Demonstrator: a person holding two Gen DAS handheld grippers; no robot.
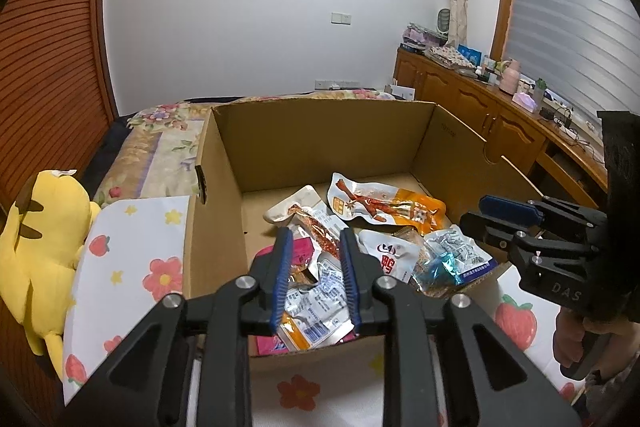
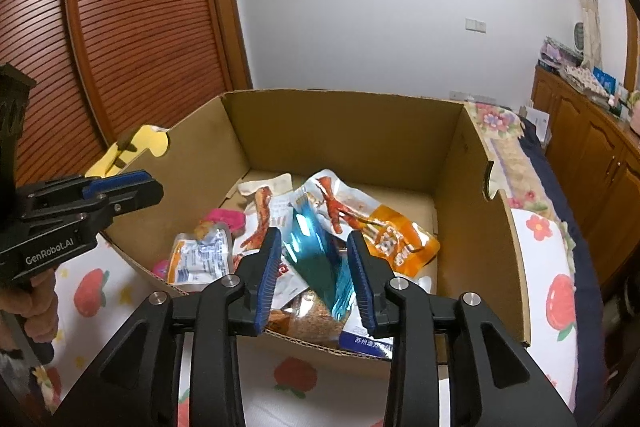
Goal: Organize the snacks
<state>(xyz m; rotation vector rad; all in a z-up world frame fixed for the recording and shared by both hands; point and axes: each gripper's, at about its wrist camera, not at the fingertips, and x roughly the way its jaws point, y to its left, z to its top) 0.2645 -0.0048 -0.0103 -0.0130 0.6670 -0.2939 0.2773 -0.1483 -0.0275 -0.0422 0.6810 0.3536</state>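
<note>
A cardboard box (image 1: 320,143) (image 2: 340,131) holds several snack packets. Among them are an orange chicken-feet packet (image 1: 400,207) (image 2: 384,223), a silver packet (image 1: 320,291) (image 2: 196,259) and a teal foil packet (image 1: 438,267) (image 2: 320,259). My left gripper (image 1: 316,233) (image 2: 156,187) hovers over the box's near edge, its pads a little apart with nothing pinched; the silver packet lies below them. My right gripper (image 2: 314,239) (image 1: 474,213) is open above the box's near right side. The teal packet shows between its fingers without touching the pads and rests on the pile.
The box sits on a bed with a fruit-and-flower sheet (image 1: 132,259) (image 2: 552,267). A yellow plush toy (image 1: 40,251) lies left of the box. A wooden cabinet (image 1: 492,115) crowded with small items runs along the right wall, and a slatted wooden door (image 2: 132,27) stands behind.
</note>
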